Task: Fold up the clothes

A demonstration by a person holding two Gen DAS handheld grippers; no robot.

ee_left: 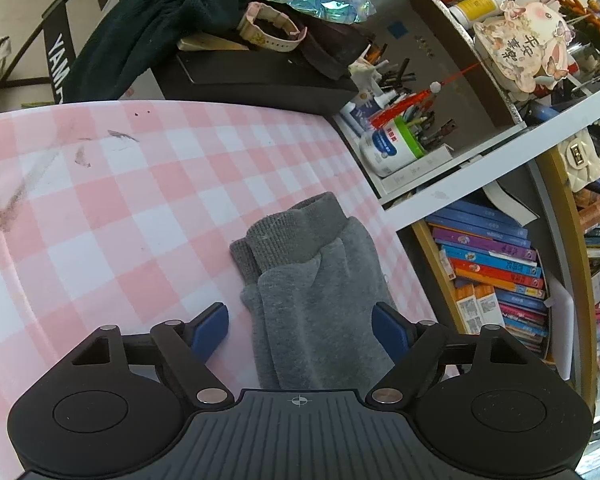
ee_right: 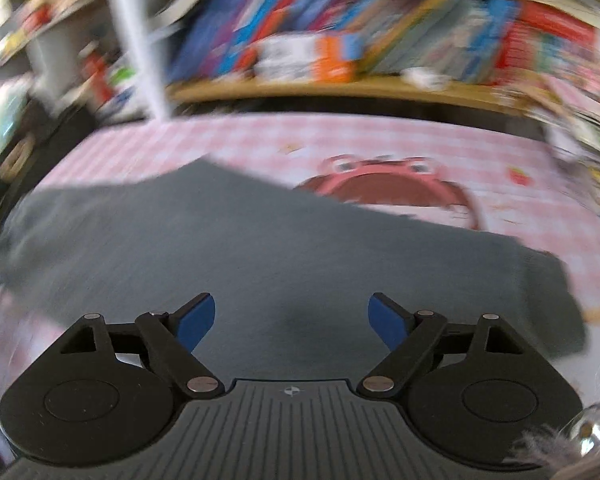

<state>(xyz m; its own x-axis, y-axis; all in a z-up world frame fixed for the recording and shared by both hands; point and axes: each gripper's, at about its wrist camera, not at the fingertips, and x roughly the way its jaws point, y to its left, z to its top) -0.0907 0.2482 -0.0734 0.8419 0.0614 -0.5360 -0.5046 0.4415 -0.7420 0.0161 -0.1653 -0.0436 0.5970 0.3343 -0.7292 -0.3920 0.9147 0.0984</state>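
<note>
**Grey sweatpants on the checked surface, both jaws wide apart**

In the left wrist view the left gripper [ee_left: 300,326] has its jaws spread wide, gripping nothing. The grey sweatpants [ee_left: 316,280] run up between the blue pads, touching neither, and end in ribbed cuffs [ee_left: 296,232] at centre frame. They lie on the pink-and-white checked surface [ee_left: 120,208], close to its right edge, with a bookshelf [ee_left: 500,272] at right. The right wrist view is blurred: the right gripper [ee_right: 290,320] is likewise wide and empty above the garment, which fills the middle of the frame.
</note>
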